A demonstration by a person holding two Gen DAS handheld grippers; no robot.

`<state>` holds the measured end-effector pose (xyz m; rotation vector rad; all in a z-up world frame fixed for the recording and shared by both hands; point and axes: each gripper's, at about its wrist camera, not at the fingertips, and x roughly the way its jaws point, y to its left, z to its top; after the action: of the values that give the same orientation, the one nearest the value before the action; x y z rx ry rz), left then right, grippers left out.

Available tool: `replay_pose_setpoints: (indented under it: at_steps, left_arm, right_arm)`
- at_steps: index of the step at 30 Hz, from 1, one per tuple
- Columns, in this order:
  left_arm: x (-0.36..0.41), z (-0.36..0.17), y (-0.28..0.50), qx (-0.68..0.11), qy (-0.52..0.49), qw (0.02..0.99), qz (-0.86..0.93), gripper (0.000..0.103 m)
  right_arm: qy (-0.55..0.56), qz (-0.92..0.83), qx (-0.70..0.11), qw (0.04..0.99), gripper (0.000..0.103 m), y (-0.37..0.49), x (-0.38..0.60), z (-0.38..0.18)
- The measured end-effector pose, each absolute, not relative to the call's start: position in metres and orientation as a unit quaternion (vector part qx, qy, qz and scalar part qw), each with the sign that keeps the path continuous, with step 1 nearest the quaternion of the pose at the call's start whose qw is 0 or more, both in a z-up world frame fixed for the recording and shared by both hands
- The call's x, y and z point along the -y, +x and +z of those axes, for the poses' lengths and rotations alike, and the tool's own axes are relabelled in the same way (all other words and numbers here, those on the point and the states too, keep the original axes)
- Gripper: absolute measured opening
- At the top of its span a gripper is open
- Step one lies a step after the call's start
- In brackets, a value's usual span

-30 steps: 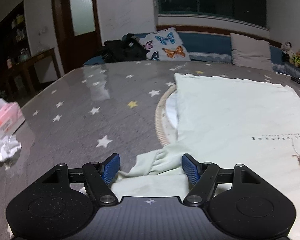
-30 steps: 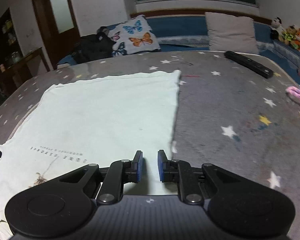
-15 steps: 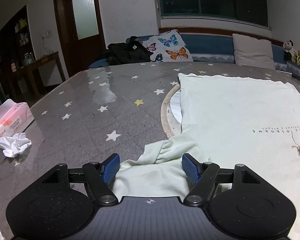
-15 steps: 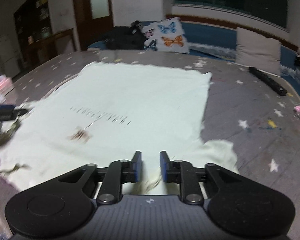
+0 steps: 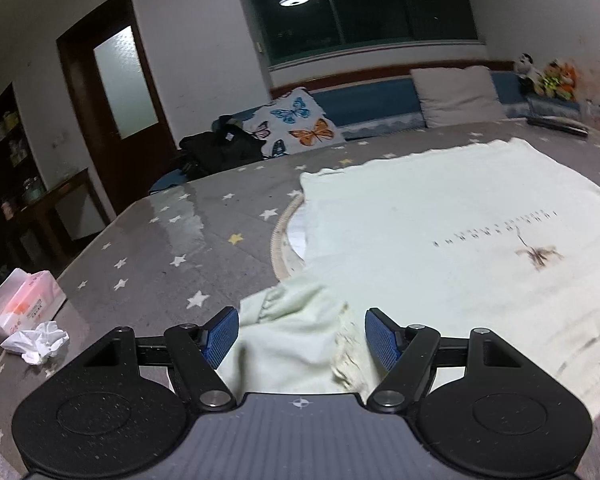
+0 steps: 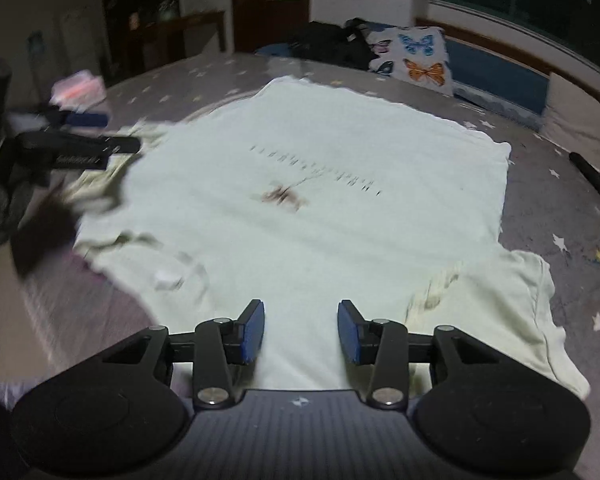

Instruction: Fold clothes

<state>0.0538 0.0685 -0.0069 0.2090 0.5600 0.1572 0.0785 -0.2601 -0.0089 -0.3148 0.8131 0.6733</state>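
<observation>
A pale green T-shirt (image 5: 440,220) lies spread flat on the grey star-patterned table, print side up; it also shows in the right wrist view (image 6: 320,184). My left gripper (image 5: 302,334) is open, its blue pads on either side of the bunched left sleeve (image 5: 296,320), not closed on it. My right gripper (image 6: 300,330) is open over the shirt's near edge, with the right sleeve (image 6: 500,300) lying flat to its right. The left gripper appears blurred at the left of the right wrist view (image 6: 72,148).
A tissue box (image 5: 24,300) and a crumpled tissue (image 5: 36,342) sit at the table's left edge. A round mat (image 5: 290,232) pokes out from under the shirt. A black remote (image 6: 596,184) lies at far right. A sofa with cushions runs behind the table.
My right gripper has opened from shut and swung left, now looking across the shirt with the right sleeve in view. My left gripper stayed open and tilted upward at the left sleeve.
</observation>
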Motion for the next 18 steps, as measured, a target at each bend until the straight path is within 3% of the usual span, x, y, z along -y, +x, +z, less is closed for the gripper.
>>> replay_pose_setpoints:
  at_steps: [18]
  left_arm:
    - [-0.022,-0.033,0.019,-0.265,0.194,0.945,0.010,0.073]
  right_arm:
    - [-0.143,0.330,-0.357,0.862,0.043,0.111,0.225,-0.004]
